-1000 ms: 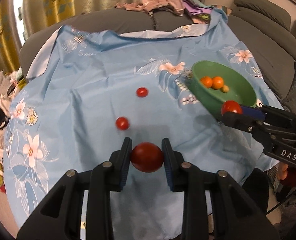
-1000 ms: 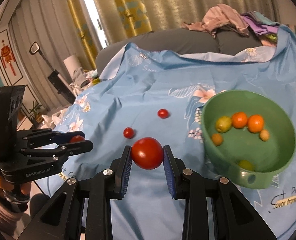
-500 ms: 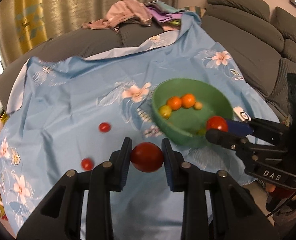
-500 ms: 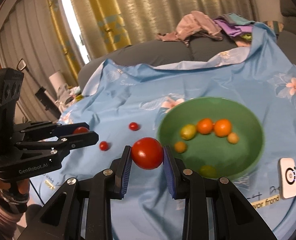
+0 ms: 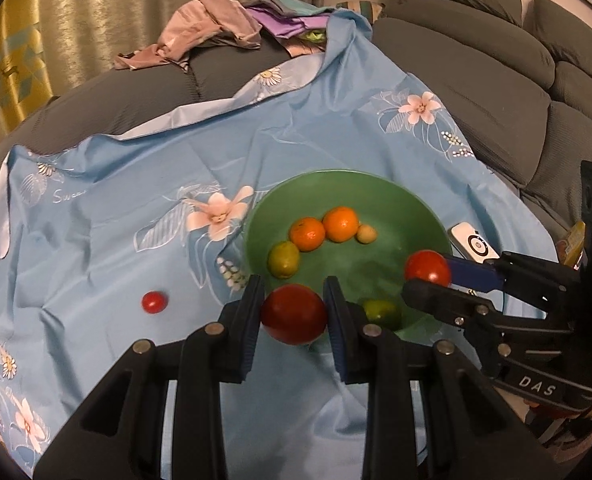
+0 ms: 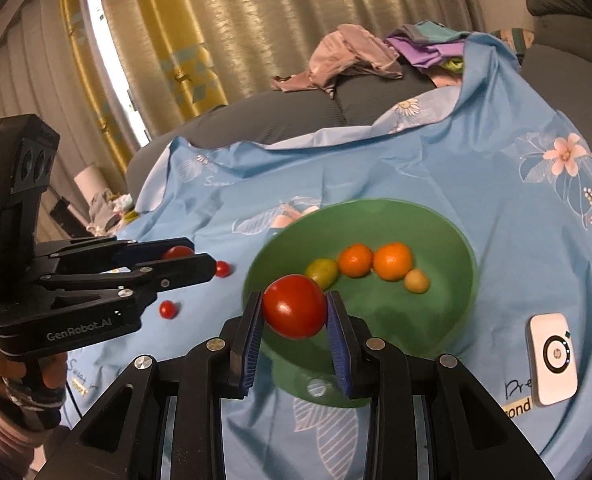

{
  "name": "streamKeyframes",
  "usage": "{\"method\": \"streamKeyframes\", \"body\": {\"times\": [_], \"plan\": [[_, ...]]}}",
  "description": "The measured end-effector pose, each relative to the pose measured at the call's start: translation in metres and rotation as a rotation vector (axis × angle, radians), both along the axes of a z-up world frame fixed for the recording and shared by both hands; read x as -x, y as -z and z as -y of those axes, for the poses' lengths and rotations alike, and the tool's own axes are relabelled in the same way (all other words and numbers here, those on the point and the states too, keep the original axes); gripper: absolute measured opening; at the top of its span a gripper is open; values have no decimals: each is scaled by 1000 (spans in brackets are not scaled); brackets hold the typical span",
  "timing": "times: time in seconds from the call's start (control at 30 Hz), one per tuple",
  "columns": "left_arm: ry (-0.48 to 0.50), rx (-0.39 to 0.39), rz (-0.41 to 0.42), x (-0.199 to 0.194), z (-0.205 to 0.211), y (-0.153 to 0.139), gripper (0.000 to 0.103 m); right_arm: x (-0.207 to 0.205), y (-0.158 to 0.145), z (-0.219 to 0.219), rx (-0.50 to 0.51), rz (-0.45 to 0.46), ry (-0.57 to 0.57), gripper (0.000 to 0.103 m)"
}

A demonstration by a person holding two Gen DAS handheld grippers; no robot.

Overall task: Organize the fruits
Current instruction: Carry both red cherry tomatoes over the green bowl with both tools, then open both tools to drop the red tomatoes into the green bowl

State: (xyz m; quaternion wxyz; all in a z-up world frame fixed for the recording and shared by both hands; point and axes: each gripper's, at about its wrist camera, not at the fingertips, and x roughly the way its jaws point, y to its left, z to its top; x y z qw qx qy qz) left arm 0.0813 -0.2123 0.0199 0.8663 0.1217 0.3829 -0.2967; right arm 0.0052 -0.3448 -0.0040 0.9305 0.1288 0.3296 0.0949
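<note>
Two black handheld grippers each carry a tomato above a sofa draped in a pale blue floral cloth (image 5: 143, 184). The left gripper (image 5: 293, 314) has its blue-padded jaws clamped on a large dark red round tomato (image 5: 293, 314), held in the air over the near rim of a round green plastic bowl (image 5: 416, 208). The right gripper (image 6: 294, 307) is likewise closed on a glossy bright red tomato (image 6: 294, 307), also raised above the near edge of the bowl; from the left wrist view this second gripper reaches in from the right side over the bowl.

Inside the bowl, two orange mandarins (image 5: 324, 228) sit touching side by side. A yellow-green fruit (image 5: 283, 259) lies just left of them, and a small tan fruit (image 5: 366, 234) lies just right of them. A green lime-like fruit (image 5: 380, 312) rests near the front wall of the bowl.

On the cloth to the left of the bowl lie two small red cherry tomatoes (image 6: 167, 309), apart from each other. A small white rectangular device with a round dial (image 6: 552, 364) lies on the cloth just right of the bowl. A heap of pink and purple clothing (image 5: 223, 32) sits on the grey sofa (image 5: 496, 80) behind the cloth, with gold-patterned curtains (image 6: 183, 40) beyond it. A person's hand (image 6: 35, 376) grips the left gripper's handle.
</note>
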Motion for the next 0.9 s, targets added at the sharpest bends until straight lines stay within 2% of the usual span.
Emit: {"method": "streamKeyframes", "body": {"times": [0.67,0.7,0.73,0.8,0.9], "plan": [[47,-86,-44,-21,29,39,31,-16,21,15,19,-70,41,33],[44,-88,-44,-22,29,40,38,-17,21,15,20,-74,44,33],[42,-90,-43,-22,28,40,51,-17,21,16,22,-76,51,33],[33,-87,-34,-21,25,38,62,-16,20,17,18,-78,59,33],[14,-77,-28,-19,18,33,65,-14,17,20,22,-82,76,36]]}}
